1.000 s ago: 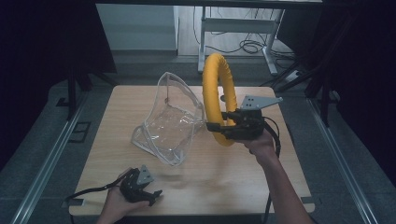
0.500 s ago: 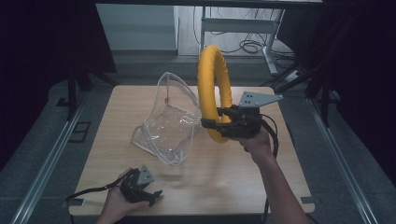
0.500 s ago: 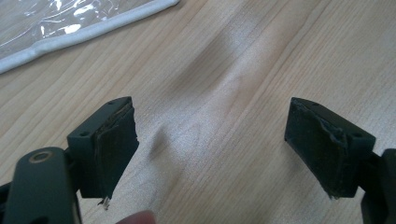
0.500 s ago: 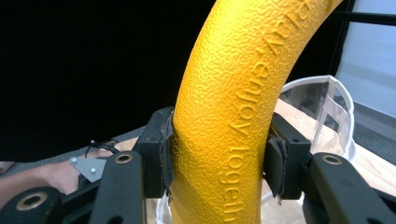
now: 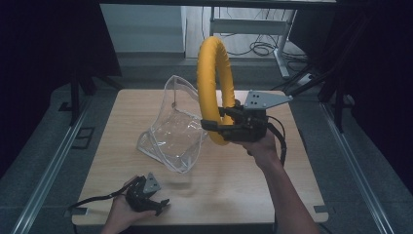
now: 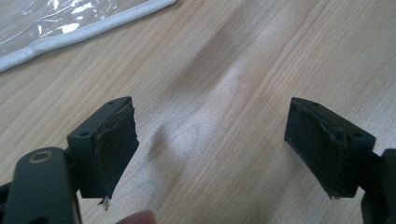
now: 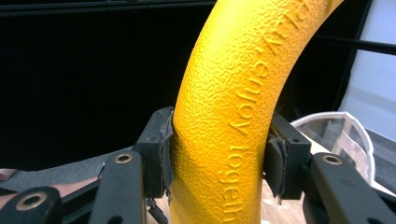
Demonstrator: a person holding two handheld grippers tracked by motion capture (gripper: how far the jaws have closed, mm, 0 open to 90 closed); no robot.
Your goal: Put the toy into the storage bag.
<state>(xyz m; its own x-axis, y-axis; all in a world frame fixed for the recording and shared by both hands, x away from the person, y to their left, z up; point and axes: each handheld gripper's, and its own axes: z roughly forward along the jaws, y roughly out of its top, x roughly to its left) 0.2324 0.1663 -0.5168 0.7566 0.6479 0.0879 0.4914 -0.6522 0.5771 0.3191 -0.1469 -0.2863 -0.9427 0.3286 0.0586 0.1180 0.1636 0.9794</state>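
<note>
The wooden table [image 5: 234,185] carries a clear plastic bag [image 5: 176,129] with white edging, propped open at its left-centre, mouth turned up and toward the right. A yellow ring [image 5: 213,73] is held upright in the air just beside that mouth, clamped near its lowest part by the right gripper [image 5: 225,124]; in the right gripper view both pads are seen pressed against the textured ring [image 7: 219,116], with raised lettering running along it.

The step in hand is judged to be feeding the ring into the bag. It is best done by lowering the ring's bottom edge over the bag's near rim first, kept on edge so the limp film is not pushed flat. The bag may need to be steadied.

The right forearm is stretched forward from the near edge, wrist level, jaws pointing left.

The left gripper [image 5: 155,204] is rested near the table's front-left edge, jaws spread apart over bare wood, nothing between them [image 6: 210,154].
</note>
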